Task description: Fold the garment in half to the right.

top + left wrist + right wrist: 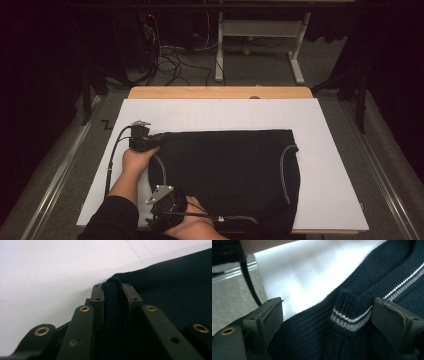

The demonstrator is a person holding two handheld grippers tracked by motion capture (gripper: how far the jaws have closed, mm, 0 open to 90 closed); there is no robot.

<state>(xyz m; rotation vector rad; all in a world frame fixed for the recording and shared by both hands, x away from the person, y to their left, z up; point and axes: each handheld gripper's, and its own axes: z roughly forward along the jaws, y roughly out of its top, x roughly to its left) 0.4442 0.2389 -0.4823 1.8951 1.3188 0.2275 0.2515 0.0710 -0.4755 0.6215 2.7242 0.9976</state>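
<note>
A dark knit sweater (225, 170) with thin pale stripes lies folded on a white board (330, 145). At its far left corner, my left gripper (149, 140) is shut on the fabric. In the left gripper view the jaws (113, 291) pinch a raised fold of the dark sweater (175, 285). My right gripper (159, 210) rests at the sweater's near left edge. In the right gripper view it (329, 308) stands open, with a striped ribbed cuff (348, 318) bunched up between the pads and clear of both.
The board lies on a wooden table (220, 92) and shows bare white to the garment's left, right and far side. Desk legs (219, 55) and cables stand on the floor beyond. A black cable (249, 282) trails at the left of the right gripper view.
</note>
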